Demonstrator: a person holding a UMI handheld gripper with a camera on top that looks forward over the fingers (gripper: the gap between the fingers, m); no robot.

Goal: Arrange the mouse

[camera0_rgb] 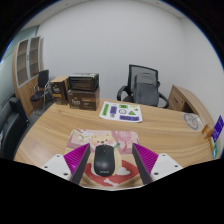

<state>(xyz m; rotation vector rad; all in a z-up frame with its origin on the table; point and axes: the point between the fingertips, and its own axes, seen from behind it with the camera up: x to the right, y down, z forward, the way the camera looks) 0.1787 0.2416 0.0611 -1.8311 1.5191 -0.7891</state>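
Much bare wooden table (60, 135) lies beyond the fingers, toward the black office chair (145, 88); gripper (106, 165) jaws stand wide open; black mouse (104, 157) sits between them on a mousepad (122, 172), gaps either side

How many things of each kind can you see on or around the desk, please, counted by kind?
Mouse, between the open fingers of the gripper: 1
Mouse mat under it: 1
Printed sheet on the desk: 1
Office chairs, one behind the desk, one beside the shelf: 2
Cardboard boxes: at least 2
Total: 7
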